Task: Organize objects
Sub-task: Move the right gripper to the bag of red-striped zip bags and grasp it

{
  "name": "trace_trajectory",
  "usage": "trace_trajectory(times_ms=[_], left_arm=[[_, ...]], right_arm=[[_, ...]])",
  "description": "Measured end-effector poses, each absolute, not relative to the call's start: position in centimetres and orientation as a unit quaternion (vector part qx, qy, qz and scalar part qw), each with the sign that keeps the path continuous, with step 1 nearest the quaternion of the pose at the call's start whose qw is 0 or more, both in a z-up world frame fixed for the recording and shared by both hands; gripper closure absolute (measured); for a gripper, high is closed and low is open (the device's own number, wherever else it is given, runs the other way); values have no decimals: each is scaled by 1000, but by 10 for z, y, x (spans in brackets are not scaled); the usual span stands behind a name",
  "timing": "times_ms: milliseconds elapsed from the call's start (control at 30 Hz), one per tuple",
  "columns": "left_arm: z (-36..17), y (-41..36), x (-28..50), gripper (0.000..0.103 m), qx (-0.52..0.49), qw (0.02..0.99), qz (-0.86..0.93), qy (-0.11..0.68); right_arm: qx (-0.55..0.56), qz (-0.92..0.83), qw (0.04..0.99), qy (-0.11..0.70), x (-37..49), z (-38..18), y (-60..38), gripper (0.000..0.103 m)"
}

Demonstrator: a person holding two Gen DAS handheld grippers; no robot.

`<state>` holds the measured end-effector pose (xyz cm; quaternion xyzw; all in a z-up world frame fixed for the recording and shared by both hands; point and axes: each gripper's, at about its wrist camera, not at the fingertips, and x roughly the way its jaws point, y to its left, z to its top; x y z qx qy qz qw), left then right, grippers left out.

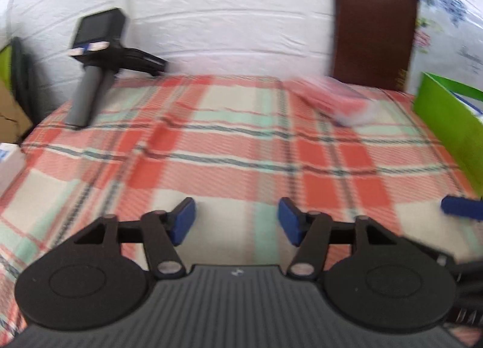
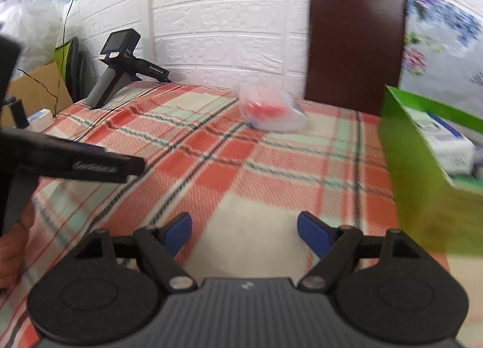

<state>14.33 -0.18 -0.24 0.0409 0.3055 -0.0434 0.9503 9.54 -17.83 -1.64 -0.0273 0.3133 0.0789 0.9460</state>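
White brick wall backs the plaid worktop (image 1: 241, 151), where the left claw (image 1: 237, 221) hovers spread and empty, well short of the clear bag (image 1: 341, 103); the right claw (image 2: 244, 234), likewise spread and empty, faces that bag left of the green box (image 2: 416, 167), likely its destination.

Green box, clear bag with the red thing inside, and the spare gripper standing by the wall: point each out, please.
green box (image 2: 407, 148), right wrist view, on its near side wall
clear bag (image 2: 271, 109), right wrist view, on the red content showing through
spare gripper (image 2: 105, 88), right wrist view, on its grey handle
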Motion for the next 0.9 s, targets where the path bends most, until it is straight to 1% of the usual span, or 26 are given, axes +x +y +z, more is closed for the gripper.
trace_trajectory(times_ms=[33, 67, 133, 233, 267, 433, 500, 700, 733, 800, 833, 867, 900], left_arm=[[-6, 3, 143, 31, 38, 954, -43, 294], [-8, 9, 143, 29, 24, 956, -49, 288], [-8, 13, 142, 27, 8, 958, -56, 282], [-9, 8, 141, 22, 17, 959, -60, 276], [-10, 7, 142, 21, 17, 959, -62, 275], [-13, 11, 142, 17, 8, 959, -70, 274], [-14, 11, 142, 16, 8, 959, -70, 274], [-14, 10, 143, 14, 9, 959, -70, 275], [-14, 10, 144, 14, 10, 959, -70, 275], [-14, 9, 144, 14, 10, 959, -69, 275], [-14, 9, 144, 14, 10, 959, -69, 275], [-15, 9, 144, 14, 11, 959, -69, 275], [-15, 9, 144, 14, 11, 959, -68, 275]], right_arm=[[-26, 80, 945, 315, 106, -17, -176, 21], [-21, 80, 945, 315, 116, -16, -174, 17], [-10, 76, 949, 307, 135, -14, -173, 15], [-7, 66, 959, 276, 162, -9, -176, 7], [-6, 64, 961, 270, 171, -8, -177, 3], [-9, 49, 962, 268, 222, -9, -180, 2], [-3, 42, 960, 276, 241, -11, -182, 0], [38, 25, 940, 338, 293, -24, -191, 1], [38, 23, 940, 338, 297, -24, -191, 3], [17, 30, 940, 339, 298, -25, -185, 20], [6, 30, 941, 336, 296, -24, -182, 25], [1, 37, 942, 334, 294, -23, -181, 33], [-2, 41, 942, 333, 291, -23, -180, 37]])
